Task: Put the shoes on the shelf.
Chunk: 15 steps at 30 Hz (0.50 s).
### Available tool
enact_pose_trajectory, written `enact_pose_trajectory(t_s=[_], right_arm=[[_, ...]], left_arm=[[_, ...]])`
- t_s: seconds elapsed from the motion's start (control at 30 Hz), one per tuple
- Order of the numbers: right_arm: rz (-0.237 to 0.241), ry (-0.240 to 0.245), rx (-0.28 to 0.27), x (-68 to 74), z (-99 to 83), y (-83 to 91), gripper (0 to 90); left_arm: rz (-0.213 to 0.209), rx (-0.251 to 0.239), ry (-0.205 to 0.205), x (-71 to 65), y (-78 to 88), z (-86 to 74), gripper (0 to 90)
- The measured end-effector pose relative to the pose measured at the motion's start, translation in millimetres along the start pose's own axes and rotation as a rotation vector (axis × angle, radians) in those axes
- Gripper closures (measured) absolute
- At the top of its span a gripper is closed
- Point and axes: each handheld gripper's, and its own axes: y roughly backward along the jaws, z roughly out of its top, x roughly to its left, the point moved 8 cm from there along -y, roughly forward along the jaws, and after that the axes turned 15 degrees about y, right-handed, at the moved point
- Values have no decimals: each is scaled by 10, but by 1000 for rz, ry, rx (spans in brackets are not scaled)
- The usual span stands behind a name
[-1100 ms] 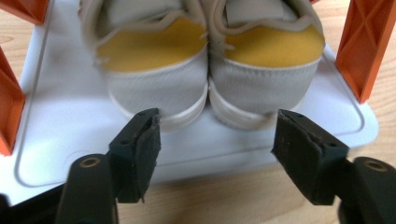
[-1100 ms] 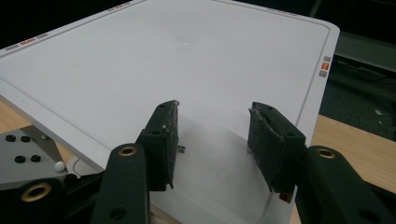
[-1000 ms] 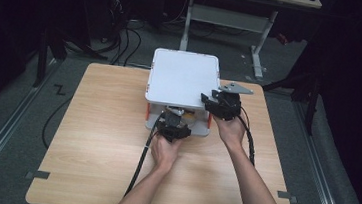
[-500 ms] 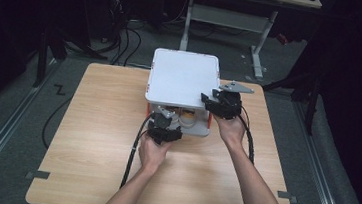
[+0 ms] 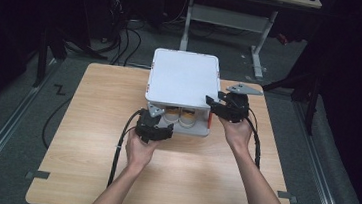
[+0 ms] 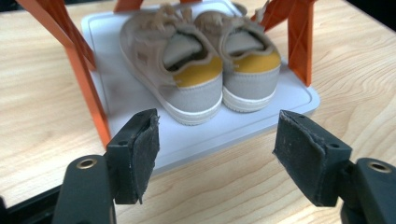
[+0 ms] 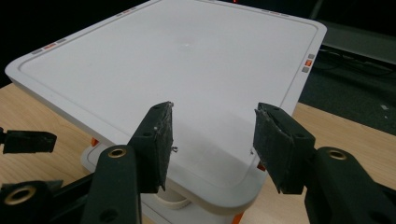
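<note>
Both forearms come in from the near edge of the table (image 5: 86, 173) and reach forward to a small white rack (image 5: 184, 77) with orange legs that stands at the far middle. The left hand (image 5: 139, 150) holds the left gripper (image 5: 153, 129) low and roughly level, just in front of the rack's near side, pointing at its lower shelf. Its jaws stand wide apart with nothing between them. In the left gripper view the shoes (image 6: 201, 56), a grey pair with yellow lining, sit side by side on the lower shelf (image 6: 116, 93), heels toward the gripper, between the orange legs (image 6: 84, 79). They lie straight ahead of the open jaws, near but apart from the pads (image 6: 144, 149).

The right hand (image 5: 236, 132) holds the right gripper (image 5: 221, 106) higher, at the rack's right near corner, level with the top shelf. Its jaws have just been opening and now stand apart, gripping nothing. In the right gripper view the top shelf (image 7: 187, 56) spreads out ahead of them, its near edge just past the pads (image 7: 161, 140), bare white.
</note>
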Motion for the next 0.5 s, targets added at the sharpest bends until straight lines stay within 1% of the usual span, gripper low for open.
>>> enact_pose_trajectory(t_s=[0.07, 0.1, 0.13, 0.2, 0.23, 0.27, 0.3, 0.33, 0.4, 0.43, 0.47, 0.5], right_arm=[[0, -6, -16, -3, -8, 67, 473], [4, -10, -17, -1, -33, 120, 473], [6, -13, -18, 0, -50, 149, 473], [12, -20, -17, 3, -93, 213, 468], [12, -20, -17, 3, -93, 213, 468], [13, -25, -28, 6, -143, 286, 466], [13, -25, -28, 6, -143, 286, 466], [13, -36, -35, 11, -202, 363, 463], [18, -43, -44, 17, -264, 437, 462], [18, -43, -44, 17, -264, 437, 462], [19, -46, -46, 29, -329, 510, 460], [19, -46, -46, 29, -329, 510, 460]], left_arm=[[-16, -14, 5, 19, 77, 36, 315], [-26, -24, 10, 49, 157, 63, 313], [-27, -26, 3, 71, 191, 68, 312], [-32, -36, 3, 112, 263, 72, 307], [-32, -36, 3, 112, 263, 72, 305], [-33, -40, 2, 136, 302, 71, 303], [-36, -47, 5, 161, 340, 71, 303], [-42, -58, 5, 208, 401, 73, 300], [-54, -70, 18, 256, 480, 67, 294], [-54, -70, 18, 256, 480, 67, 292], [-62, -77, 21, 297, 546, 56, 291], [-62, -77, 21, 297, 546, 56, 289]])
